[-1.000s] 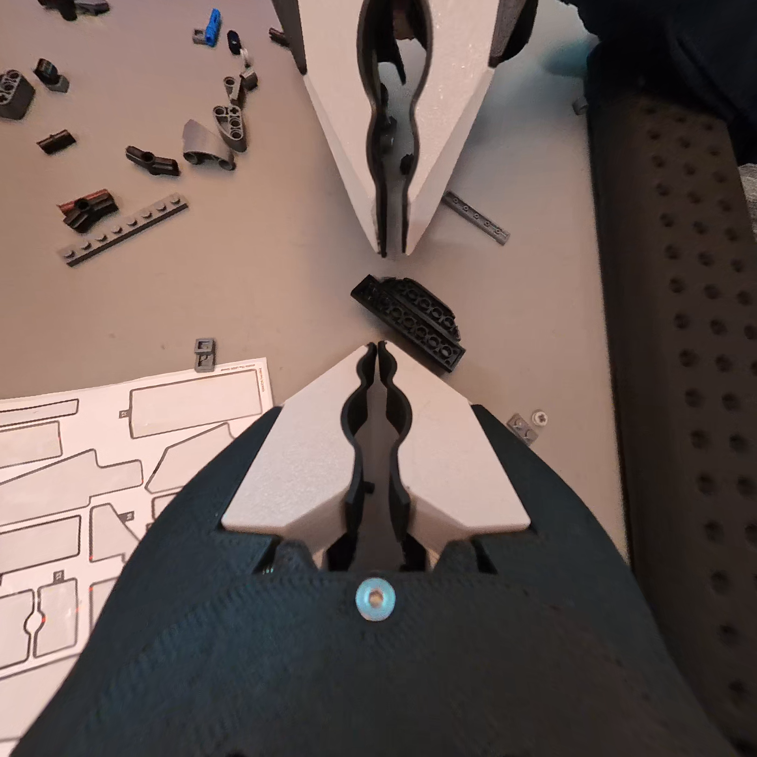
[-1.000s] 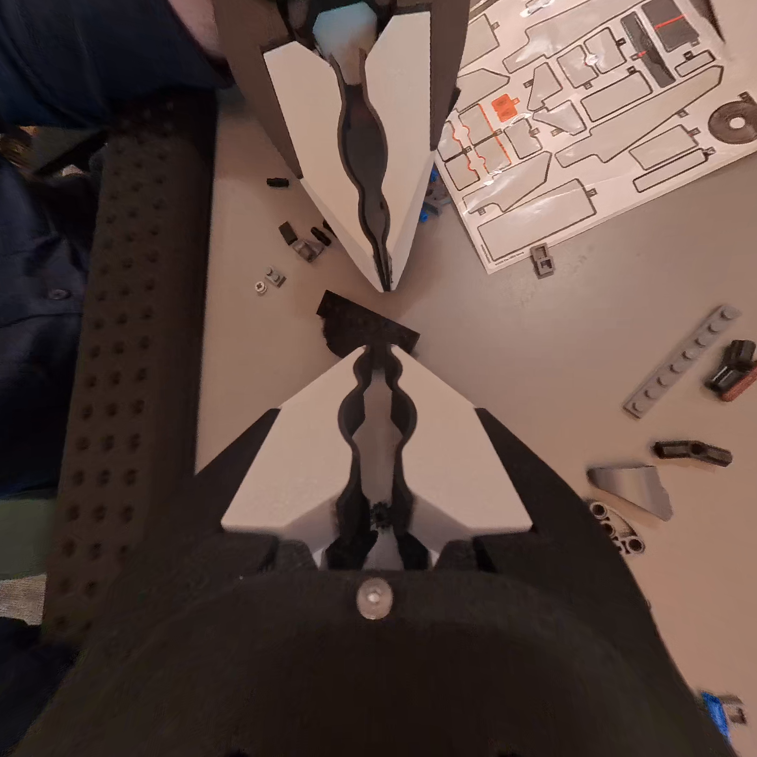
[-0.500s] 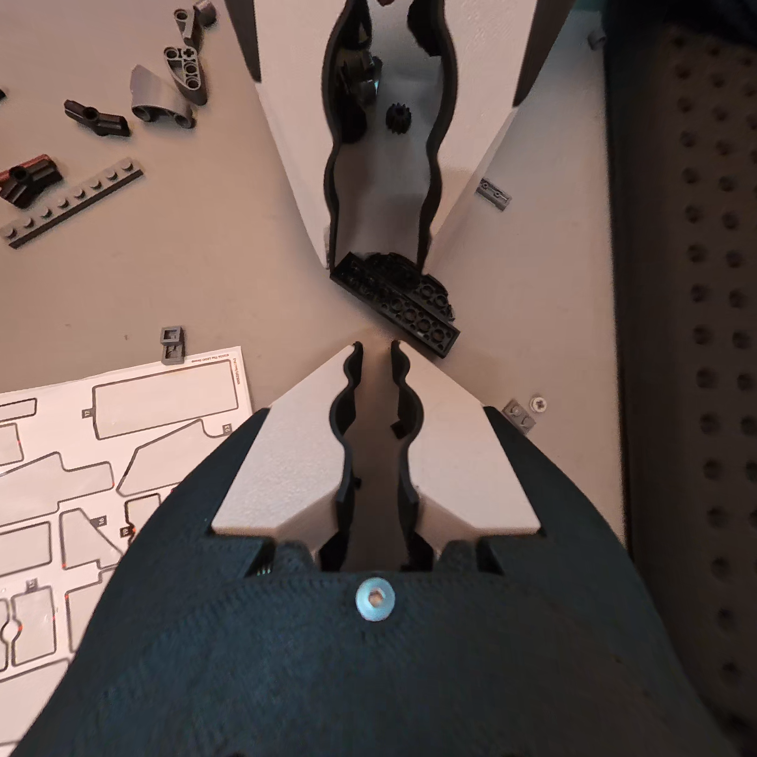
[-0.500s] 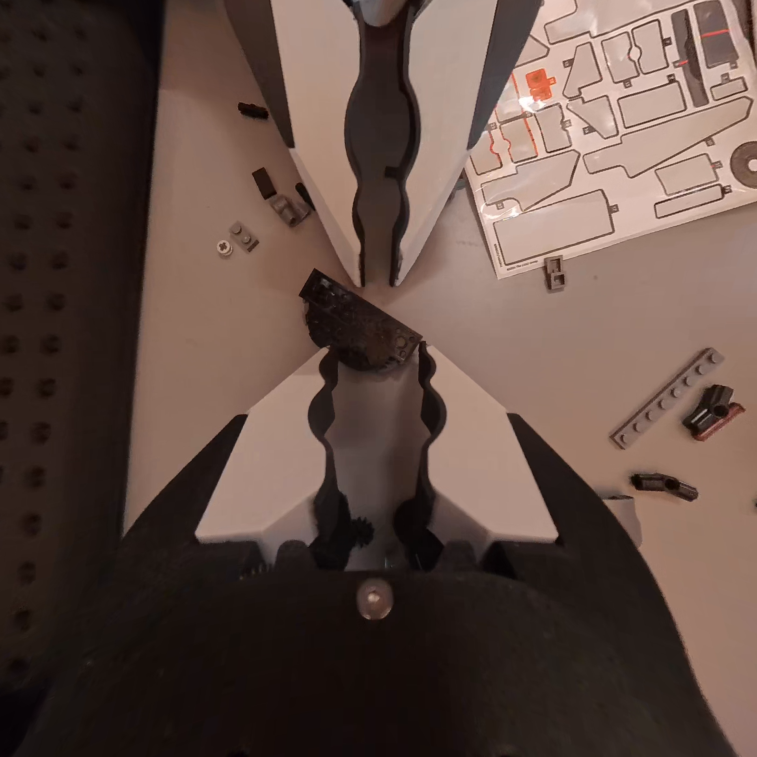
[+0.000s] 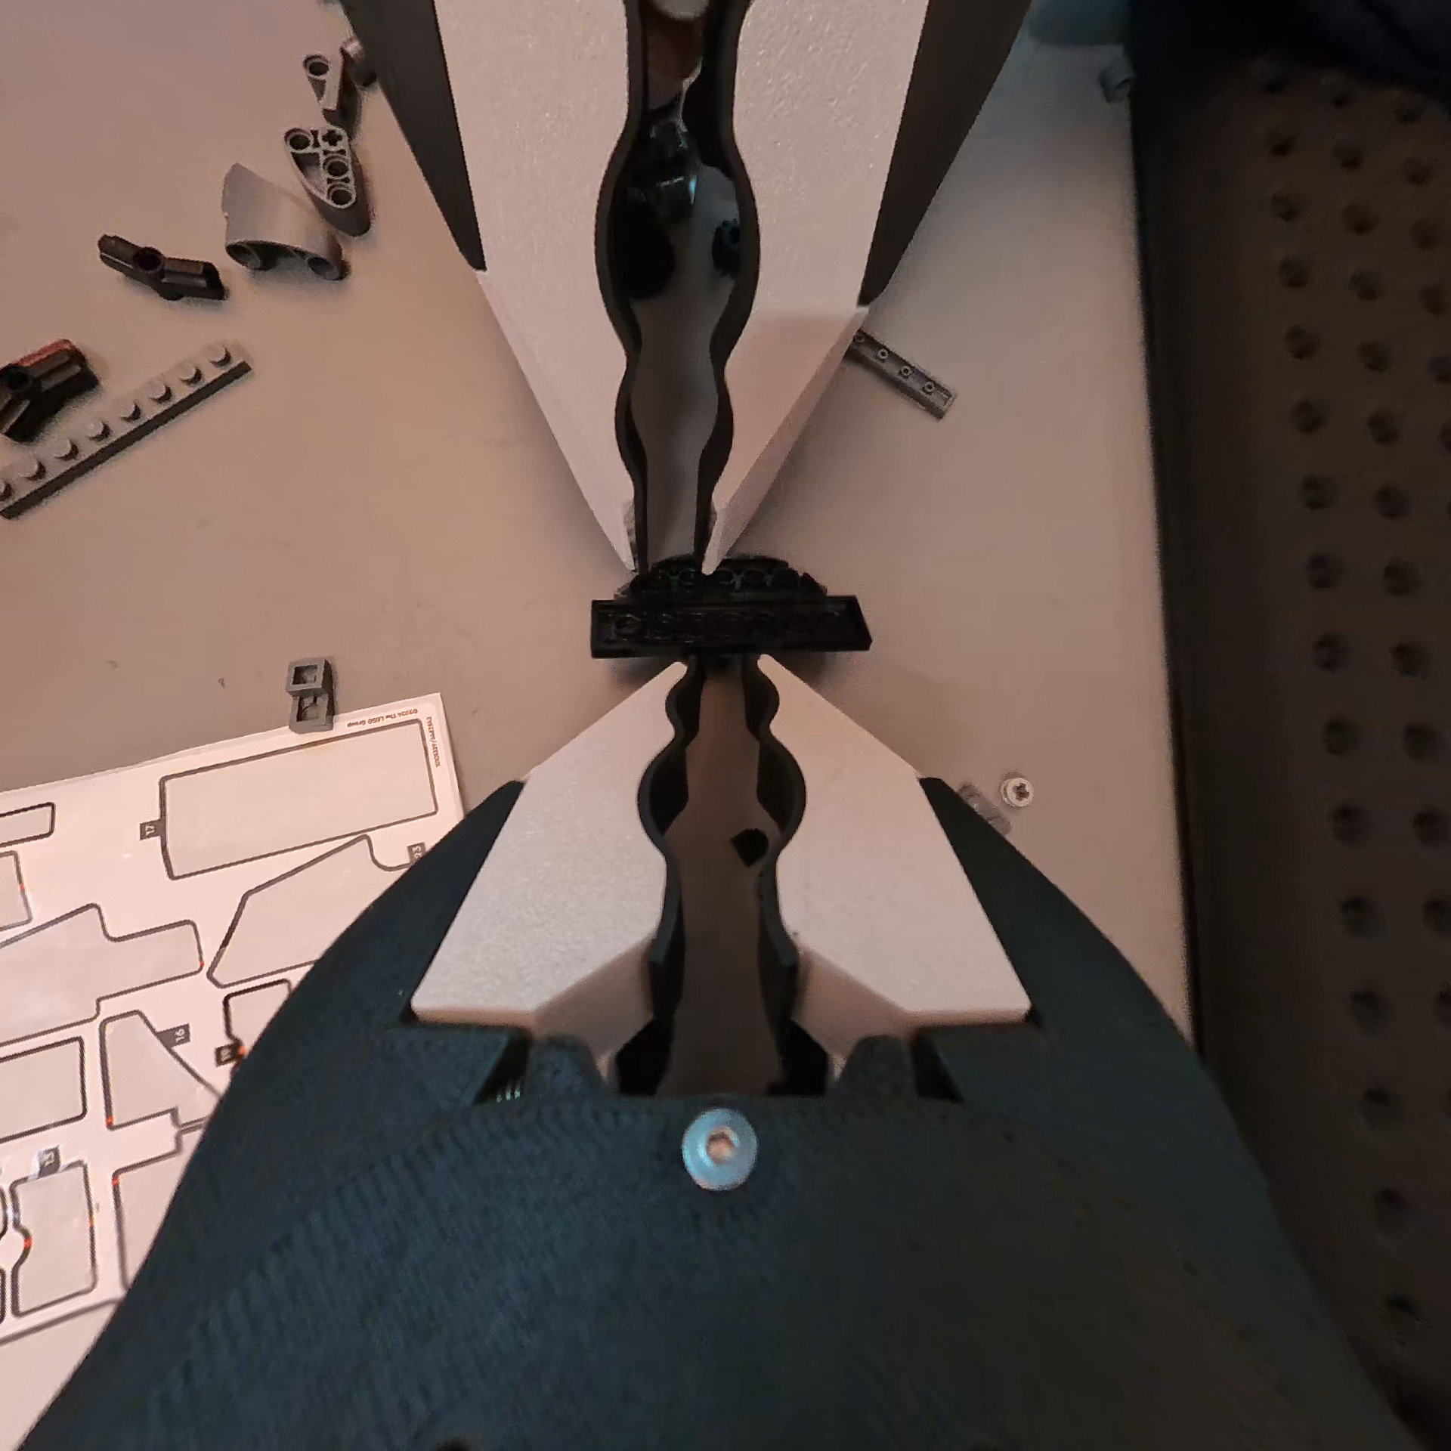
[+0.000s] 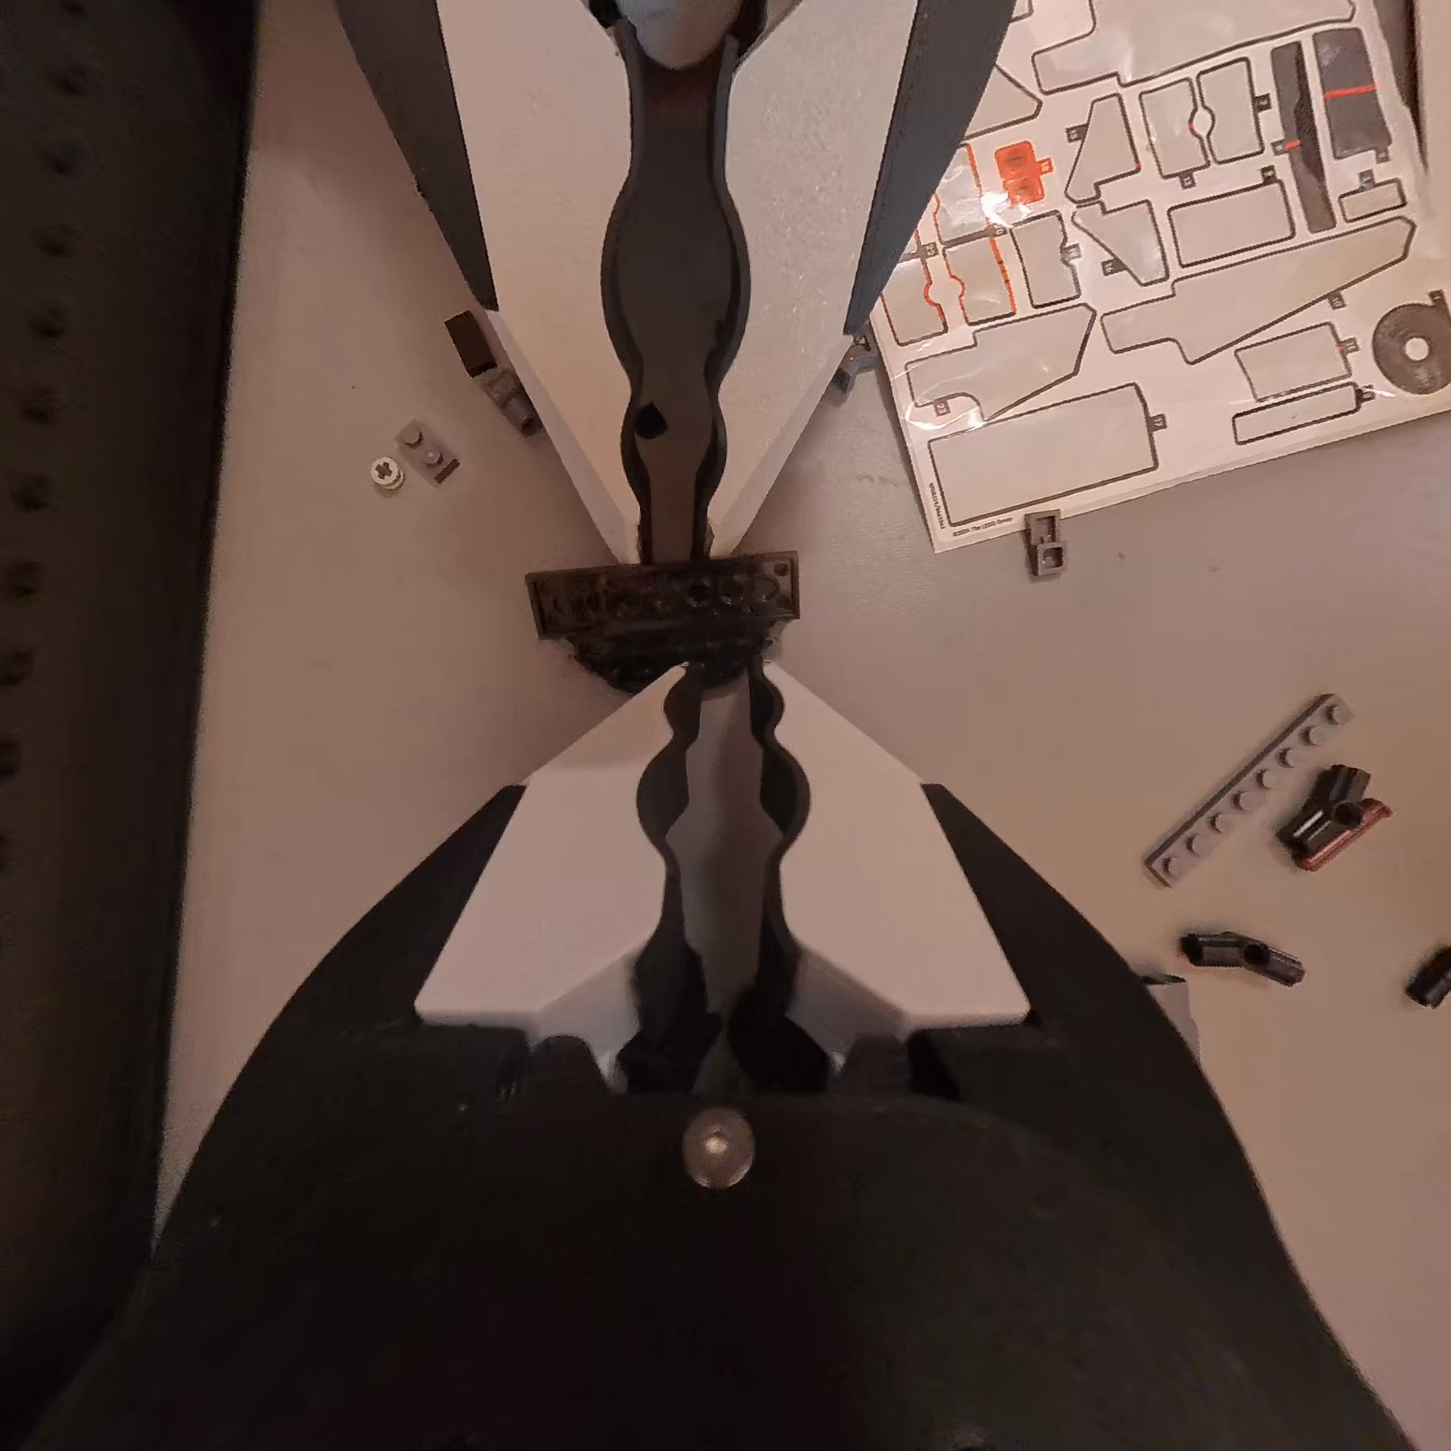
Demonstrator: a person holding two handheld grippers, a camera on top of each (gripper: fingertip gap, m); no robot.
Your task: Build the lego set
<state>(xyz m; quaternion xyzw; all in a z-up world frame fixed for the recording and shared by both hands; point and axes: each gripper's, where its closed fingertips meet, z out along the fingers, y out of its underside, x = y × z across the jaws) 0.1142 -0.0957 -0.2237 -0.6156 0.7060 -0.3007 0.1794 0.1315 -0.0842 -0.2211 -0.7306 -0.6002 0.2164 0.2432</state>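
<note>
Lego assembly (image 5: 729, 624), black, pinched from both sides: left gripper (image 5: 716, 666) clamped on near edge w/ tips nearly together, right gripper (image 6: 716, 667) clamped on opposite edge, tips facing each other. Held above tan table (image 5: 392, 565) approx mid-frame. Sticker sheet (image 5: 196, 903) + loose grey plate (image 5: 118, 440) off to left, dark perforated mat (image 5: 1319, 707) on right.

So the counter (image 5: 392, 550) is a plain beige-grey surface with lego bits scattered all over. A white sticker sheet (image 5: 196, 903) lies flat on it, with a small grey clip piece (image 5: 310, 695) right at its corner. There's also a long grey studded plate (image 5: 118, 440), a curved grey panel (image 5: 271, 228), black connector pins (image 5: 161, 267) and a tiny round white stud (image 5: 1017, 791).
</note>
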